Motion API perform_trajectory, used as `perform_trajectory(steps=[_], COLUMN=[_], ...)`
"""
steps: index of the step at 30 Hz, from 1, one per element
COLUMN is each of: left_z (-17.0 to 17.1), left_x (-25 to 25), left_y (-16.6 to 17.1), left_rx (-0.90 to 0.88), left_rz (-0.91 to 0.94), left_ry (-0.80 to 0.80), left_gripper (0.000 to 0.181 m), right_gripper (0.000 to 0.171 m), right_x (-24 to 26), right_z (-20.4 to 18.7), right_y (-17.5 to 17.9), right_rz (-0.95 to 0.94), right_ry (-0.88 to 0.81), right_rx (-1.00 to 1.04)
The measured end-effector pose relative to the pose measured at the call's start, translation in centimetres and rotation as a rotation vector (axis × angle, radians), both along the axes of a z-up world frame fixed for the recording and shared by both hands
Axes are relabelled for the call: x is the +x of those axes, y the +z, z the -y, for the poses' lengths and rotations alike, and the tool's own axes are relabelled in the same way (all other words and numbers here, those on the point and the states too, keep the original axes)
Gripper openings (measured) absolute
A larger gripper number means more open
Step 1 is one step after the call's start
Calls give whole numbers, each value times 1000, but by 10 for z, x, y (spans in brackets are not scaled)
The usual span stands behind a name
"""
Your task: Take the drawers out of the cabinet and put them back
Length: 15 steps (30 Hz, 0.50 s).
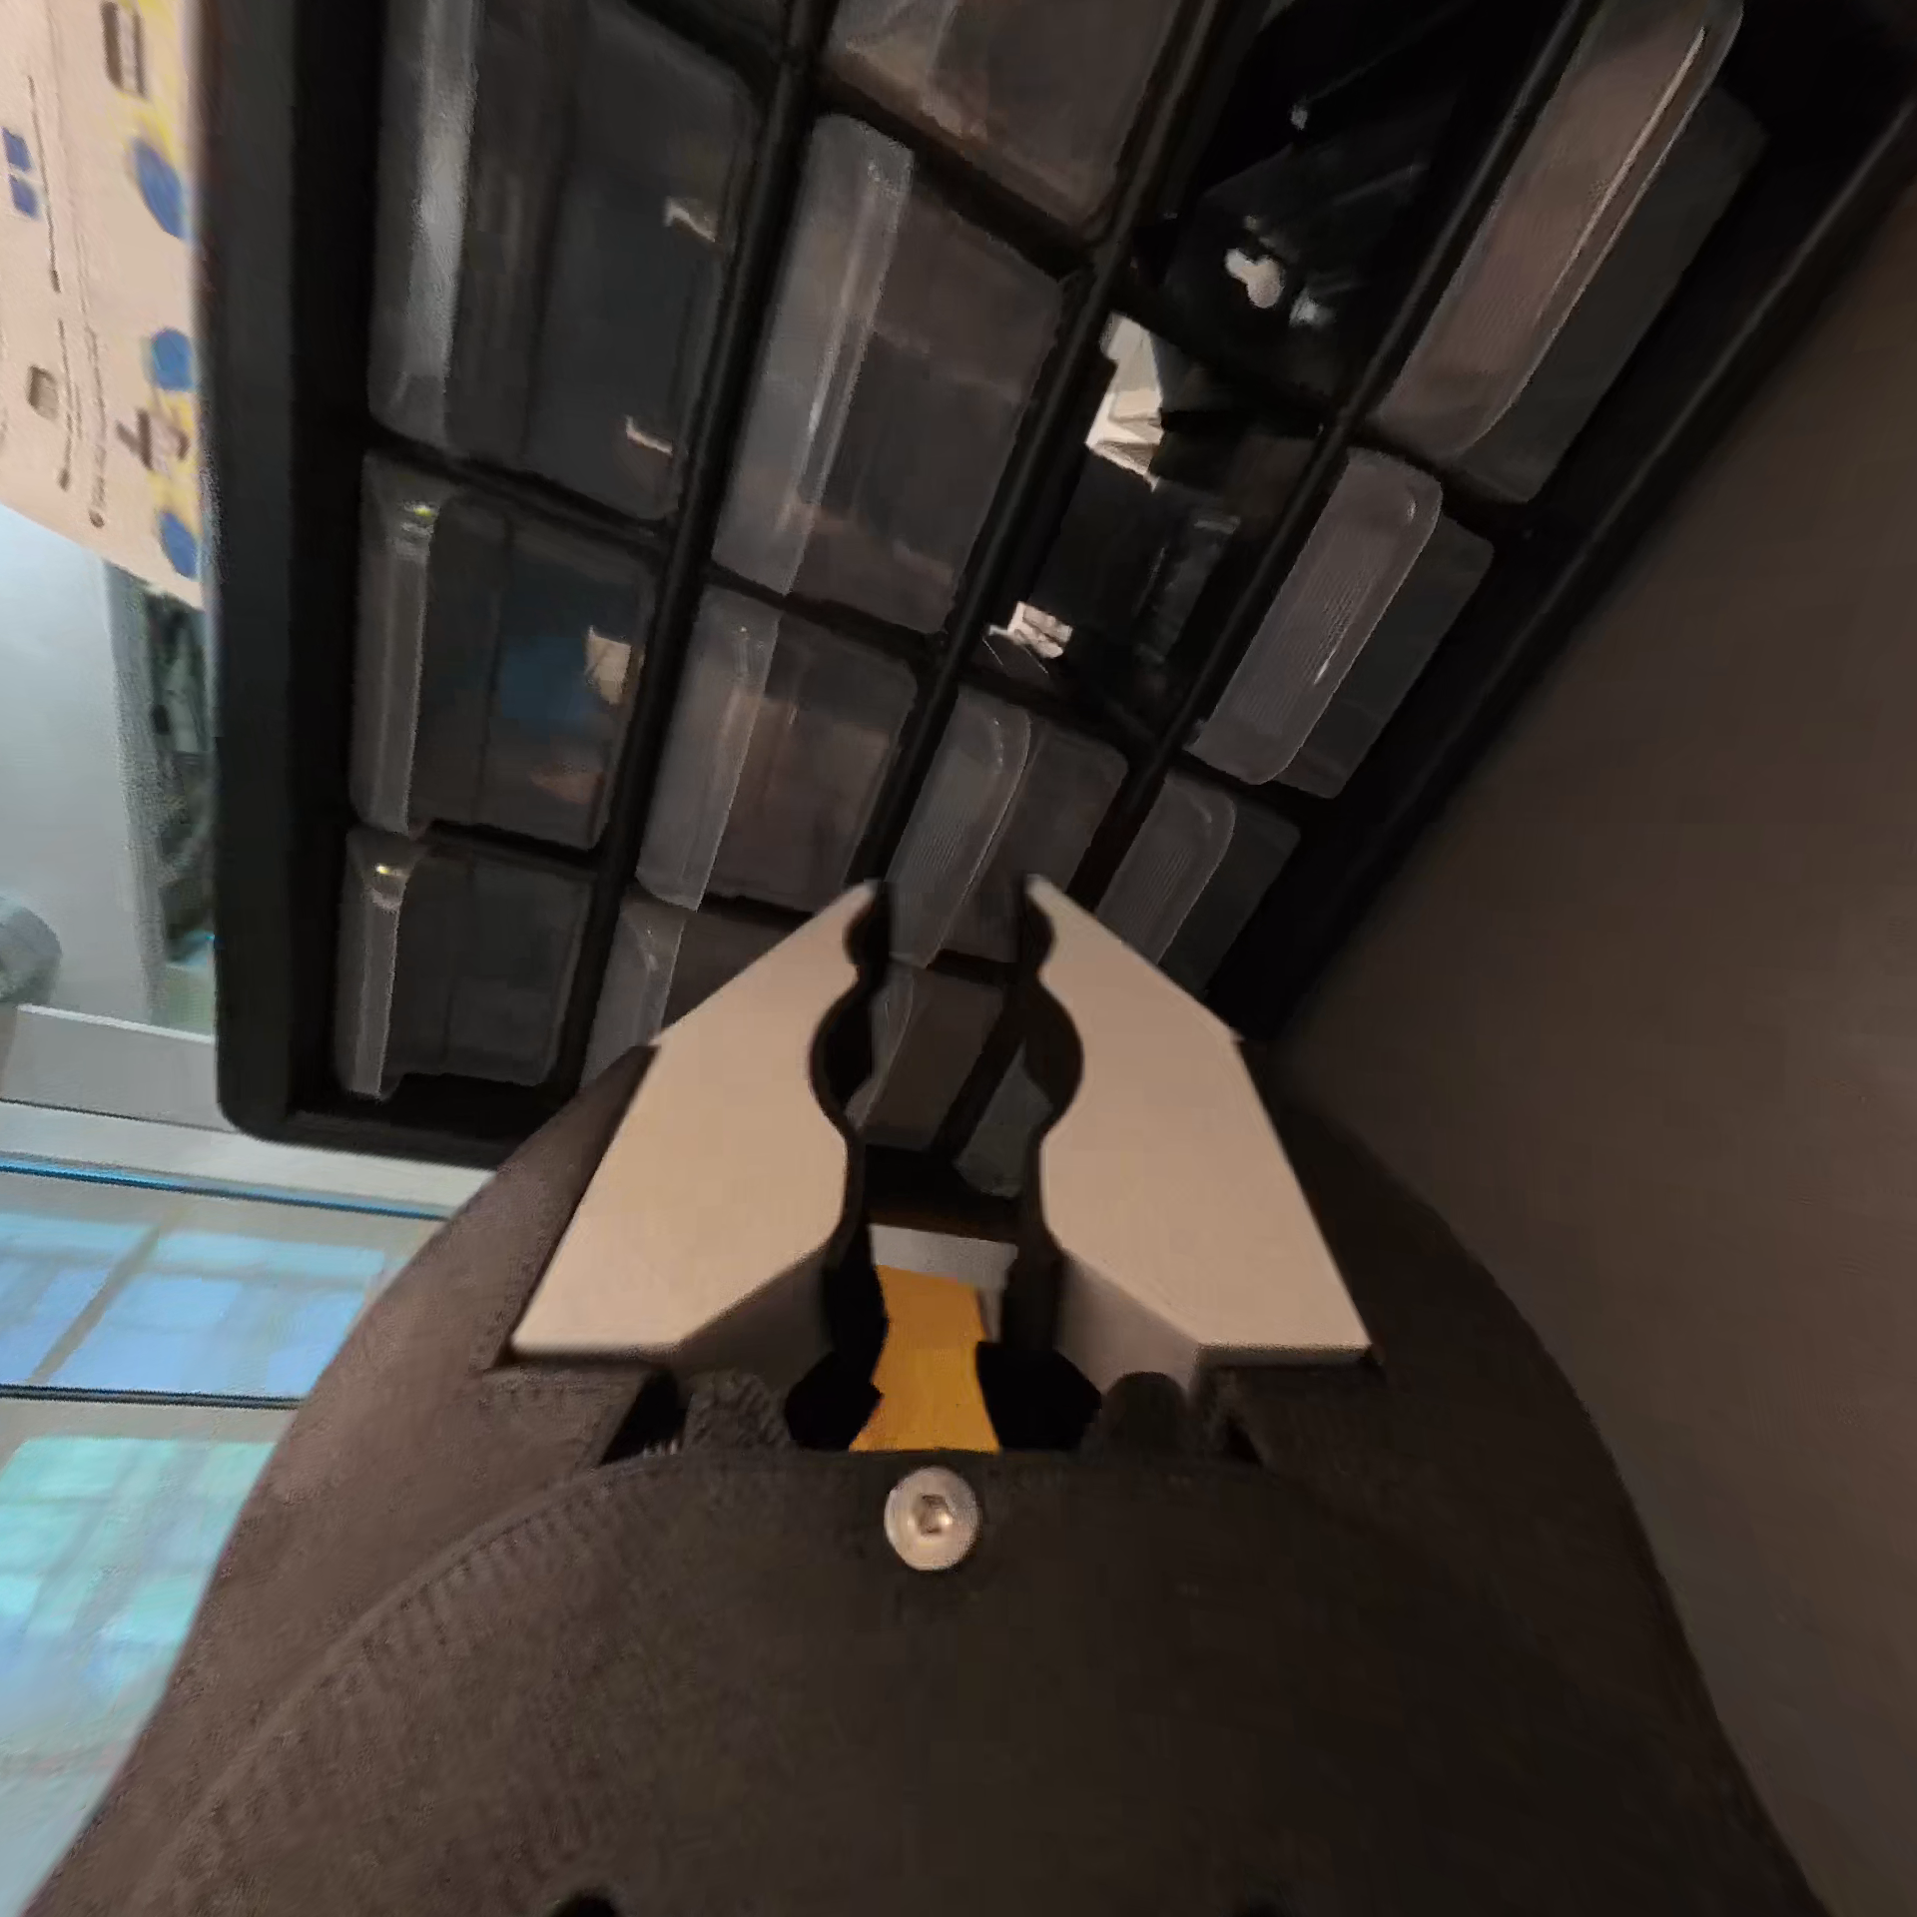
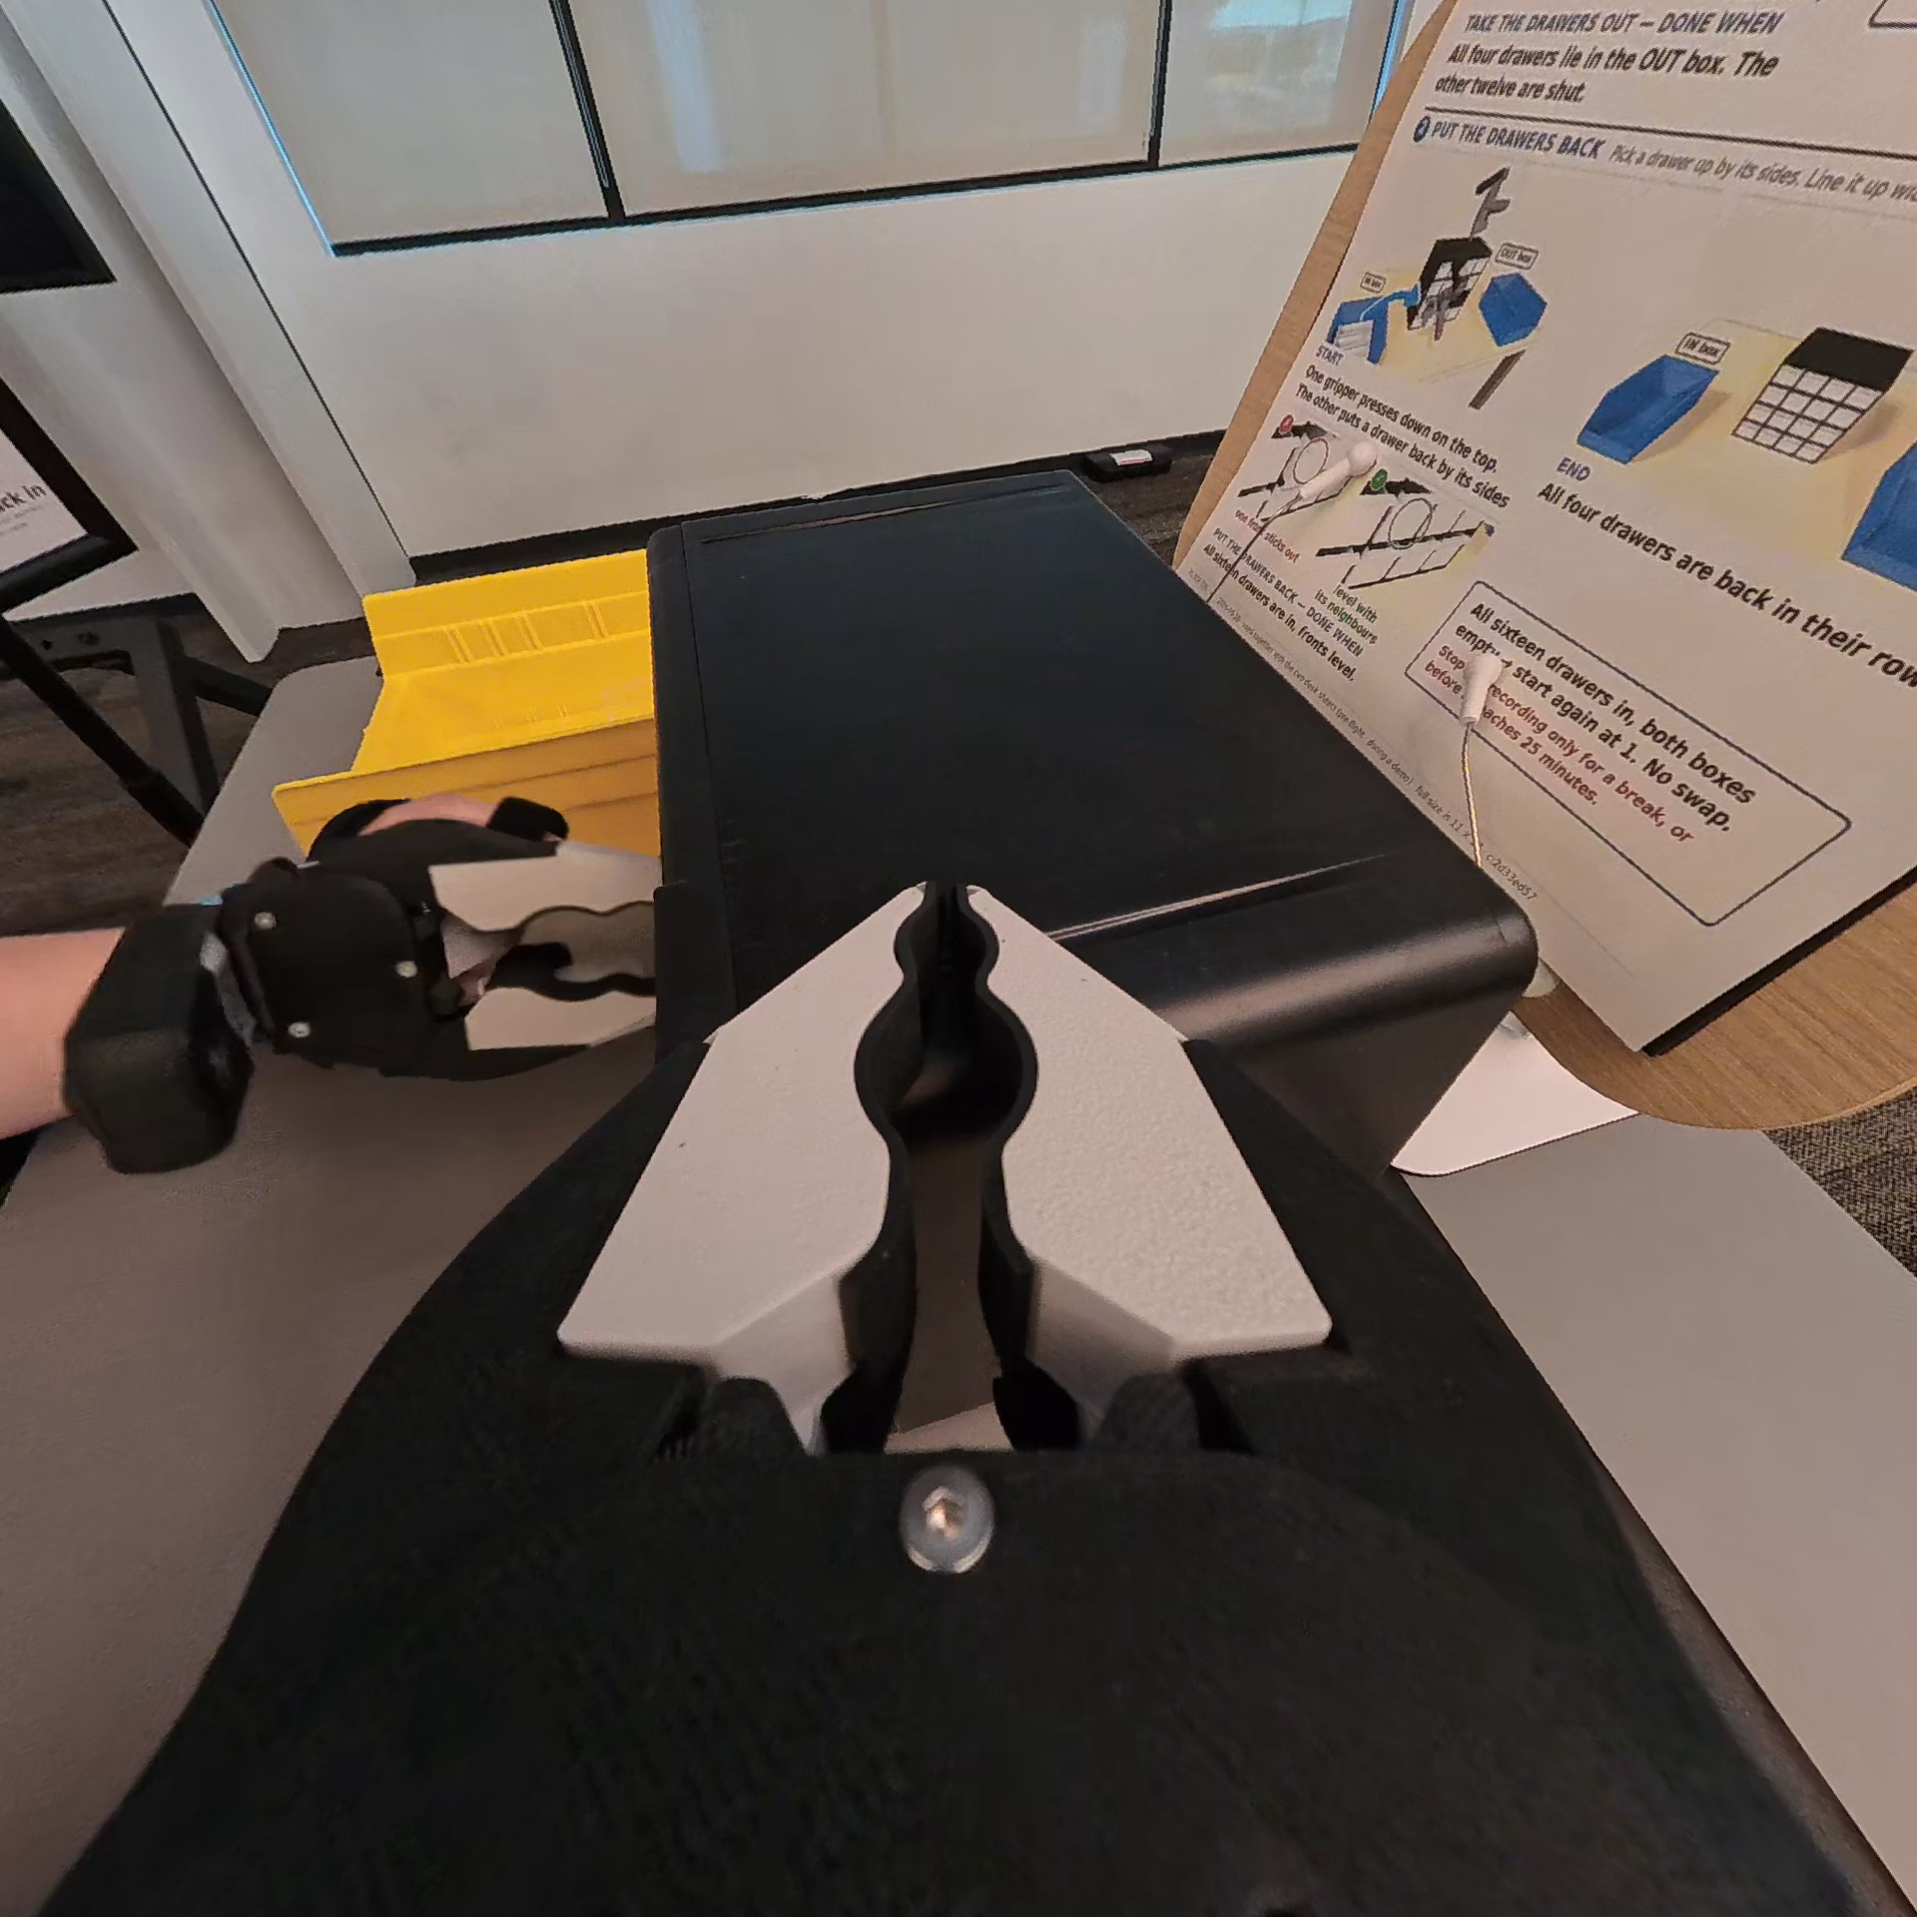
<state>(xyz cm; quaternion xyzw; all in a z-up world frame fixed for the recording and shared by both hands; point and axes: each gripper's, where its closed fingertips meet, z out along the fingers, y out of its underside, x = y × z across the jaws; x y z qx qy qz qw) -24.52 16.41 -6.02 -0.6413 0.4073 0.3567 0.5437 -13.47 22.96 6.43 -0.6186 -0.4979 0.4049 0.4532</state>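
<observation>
The black cabinet (image 1: 259, 622) fills the left wrist view, turned on its side, with a grid of translucent drawers. Two slots (image 1: 1234, 259) in one line stand open and dark. My left gripper (image 1: 960, 890) is open right at the cabinet's front, its tips on either side of the handle of a drawer (image 1: 970, 809); contact is unclear. In the right wrist view my right gripper (image 2: 944, 894) is shut and empty, its tips over the near edge of the cabinet's top (image 2: 996, 705). The left gripper (image 2: 633, 954) shows there at the cabinet's front face, held by a hand.
A yellow bin (image 2: 498, 685) stands against the cabinet's far left side. A white instruction board (image 2: 1618, 539) on a wooden panel leans close on the right. The cabinet rests on a grey table (image 2: 259, 1297). White wall and windows lie behind.
</observation>
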Motion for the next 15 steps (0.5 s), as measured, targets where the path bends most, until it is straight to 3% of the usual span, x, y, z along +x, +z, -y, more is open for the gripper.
perform_trajectory(steps=[3, 7, 11, 15], left_z=[24, 86, 126, 132], left_x=[12, 15, -54, -136], left_y=[8, 63, 117, 107], left_rx=[-3, 103, 69, -214], left_rz=[166, 487, 747, 677], left_ry=[-51, -113, -25, -3], left_gripper=[47, 36, 36, 35], right_gripper=[1, 1, 1, 1], right_x=[0, 0, 0, 0], right_z=[0, 0, 0, 0], right_y=[0, 0, 0, 0], right_rz=[-1, -3, -2, -3], right_ry=[0, 2, -1, -2], right_rx=[-1, -3, -4, -6])
